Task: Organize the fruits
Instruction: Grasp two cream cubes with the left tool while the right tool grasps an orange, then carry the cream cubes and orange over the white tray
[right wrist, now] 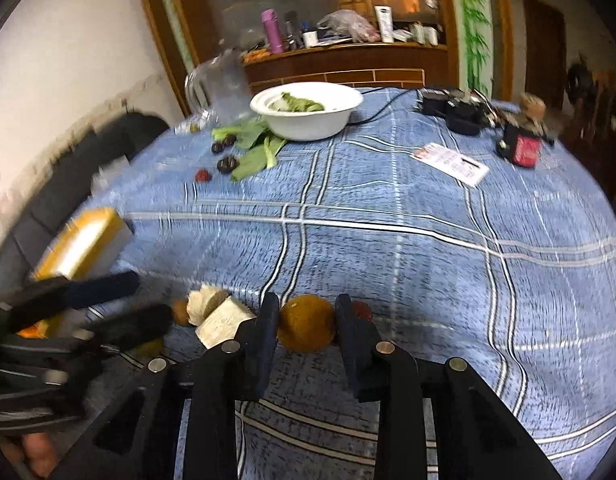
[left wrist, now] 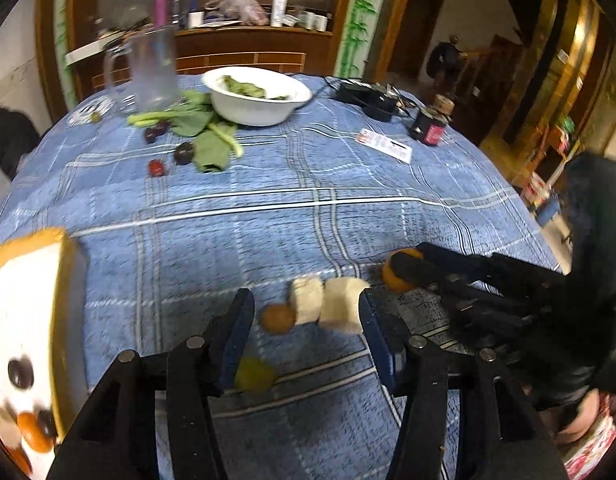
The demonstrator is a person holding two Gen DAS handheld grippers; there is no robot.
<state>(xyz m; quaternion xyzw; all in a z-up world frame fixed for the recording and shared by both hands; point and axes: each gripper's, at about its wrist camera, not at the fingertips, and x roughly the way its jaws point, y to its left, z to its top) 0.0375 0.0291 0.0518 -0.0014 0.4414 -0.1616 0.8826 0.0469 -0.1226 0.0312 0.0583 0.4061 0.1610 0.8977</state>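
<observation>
Round desk under a blue plaid cloth (right wrist: 428, 240), cluttered wooden sideboard (left wrist: 252, 36) behind it; frames blurred. White tray with orange rim (left wrist: 24, 320) at desk's left edge already holds a few fruits: dark and orange ones, so sorting looks partly done. White bowl of greens (right wrist: 308, 110) at far side, loose green leaves (left wrist: 212, 140) and dark red fruits (left wrist: 156, 167) beside it still out. Right tongs (right wrist: 307, 322) narrow, clamped on round orange fruit (right wrist: 306, 328) at near edge. Left tongs (left wrist: 306, 320) wide, holding nothing, near two pale cut chunks (left wrist: 328, 306), small brown fruit (left wrist: 277, 319), yellow-green fruit (left wrist: 254, 374).
</observation>
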